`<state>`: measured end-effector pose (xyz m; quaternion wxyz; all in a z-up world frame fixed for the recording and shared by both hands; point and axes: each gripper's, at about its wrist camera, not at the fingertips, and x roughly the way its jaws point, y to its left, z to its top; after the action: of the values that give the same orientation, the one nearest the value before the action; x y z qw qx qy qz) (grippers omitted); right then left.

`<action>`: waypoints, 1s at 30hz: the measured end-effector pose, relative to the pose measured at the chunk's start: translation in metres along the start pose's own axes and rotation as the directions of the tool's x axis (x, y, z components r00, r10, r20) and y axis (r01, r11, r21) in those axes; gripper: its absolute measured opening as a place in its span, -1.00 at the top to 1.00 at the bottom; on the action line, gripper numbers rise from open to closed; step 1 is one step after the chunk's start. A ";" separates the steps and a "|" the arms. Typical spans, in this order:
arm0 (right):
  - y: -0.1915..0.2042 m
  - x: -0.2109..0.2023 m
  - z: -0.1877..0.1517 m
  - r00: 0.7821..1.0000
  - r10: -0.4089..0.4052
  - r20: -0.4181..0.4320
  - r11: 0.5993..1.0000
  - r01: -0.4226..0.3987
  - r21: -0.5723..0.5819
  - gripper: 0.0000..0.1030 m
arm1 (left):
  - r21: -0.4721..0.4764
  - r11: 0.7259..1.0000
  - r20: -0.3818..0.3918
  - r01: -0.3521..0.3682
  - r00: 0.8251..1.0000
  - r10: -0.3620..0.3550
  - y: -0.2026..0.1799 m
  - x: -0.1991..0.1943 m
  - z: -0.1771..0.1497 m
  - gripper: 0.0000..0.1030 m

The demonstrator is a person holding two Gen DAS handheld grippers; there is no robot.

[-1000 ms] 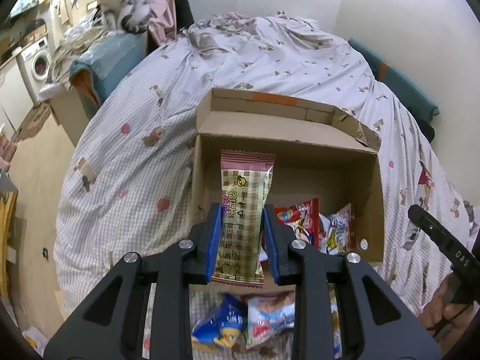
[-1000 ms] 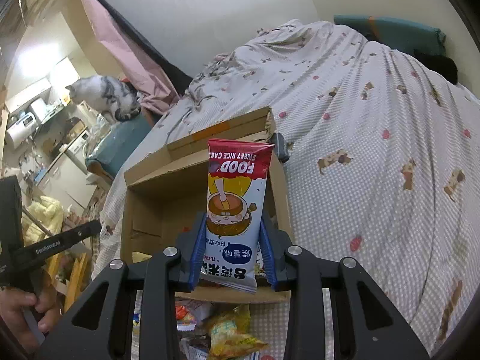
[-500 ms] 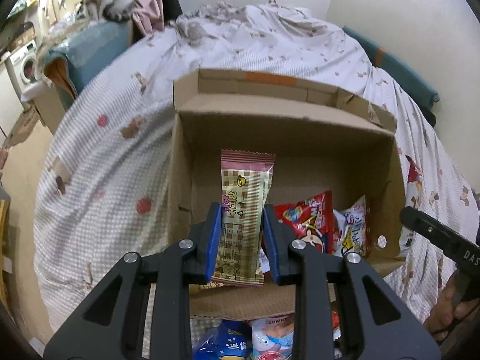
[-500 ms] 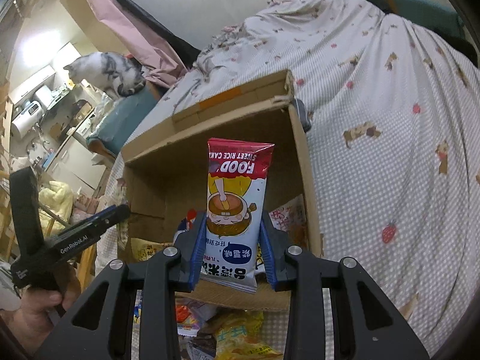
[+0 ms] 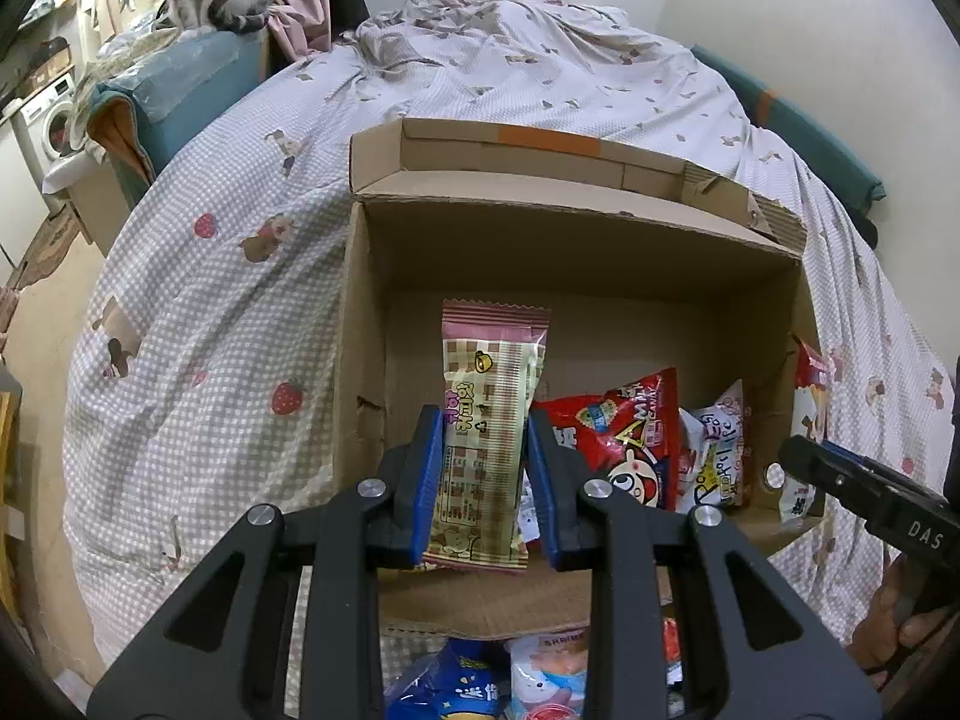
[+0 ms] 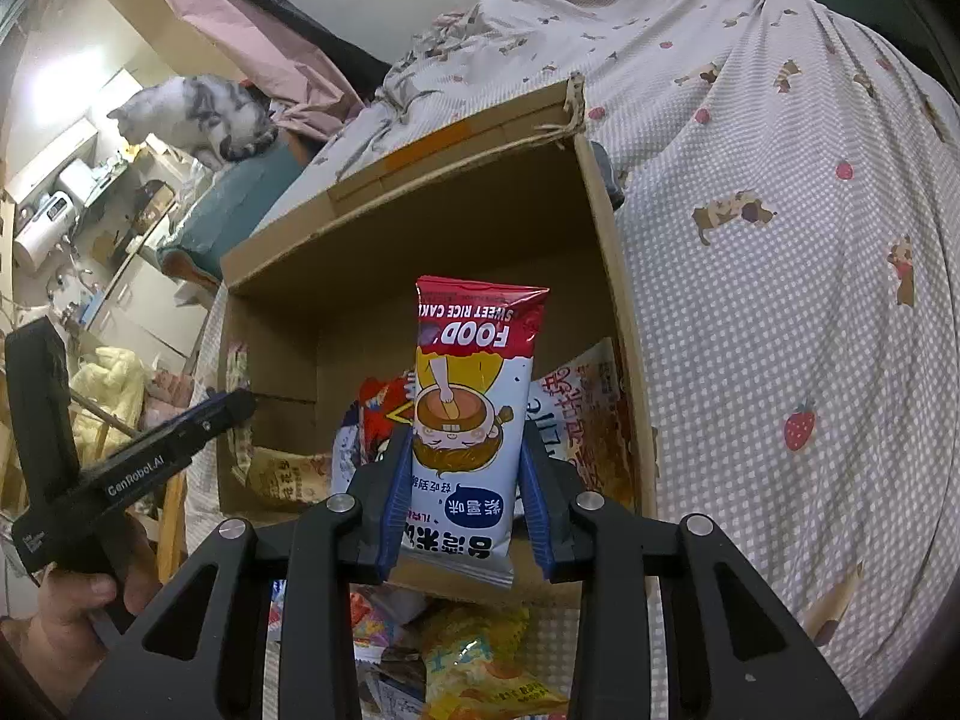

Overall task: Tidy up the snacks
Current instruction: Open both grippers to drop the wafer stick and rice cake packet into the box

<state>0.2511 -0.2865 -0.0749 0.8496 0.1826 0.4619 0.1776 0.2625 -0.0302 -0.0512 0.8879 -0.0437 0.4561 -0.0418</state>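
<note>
Left gripper [image 5: 485,474] clamps a pink-and-cream checked snack packet [image 5: 489,432] upright over the open cardboard box [image 5: 576,228] — right gripper [image 6: 465,495] pinches a red-topped rice-cake packet [image 6: 471,414] likewise.

Brown cardboard box [image 5: 576,228], pink-and-cream checked snack packet [image 5: 489,414], red-white-yellow rice cake packet [image 6: 471,408], lilac gingham bedsheet [image 5: 240,312] with strawberries.

Grey-and-white cat [image 6: 198,114] on teal cushion [image 6: 234,210], washing machine [image 5: 54,120], checked bedspread [image 5: 240,312]

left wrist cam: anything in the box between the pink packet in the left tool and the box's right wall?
Yes. In the left wrist view, a red snack bag and a white packet stand between the pink packet and the right wall.
</note>
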 end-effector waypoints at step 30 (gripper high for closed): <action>-0.002 -0.005 0.004 1.000 0.015 0.013 0.999 -0.015 0.031 -0.42 | 0.048 0.999 0.006 0.025 1.000 -0.025 -0.013 -0.006 -0.007 -0.46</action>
<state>0.2526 -0.2916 -0.0704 0.8481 0.2002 0.4579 0.1758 0.2525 -0.0424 -0.0488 0.8895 -0.0283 0.4516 -0.0634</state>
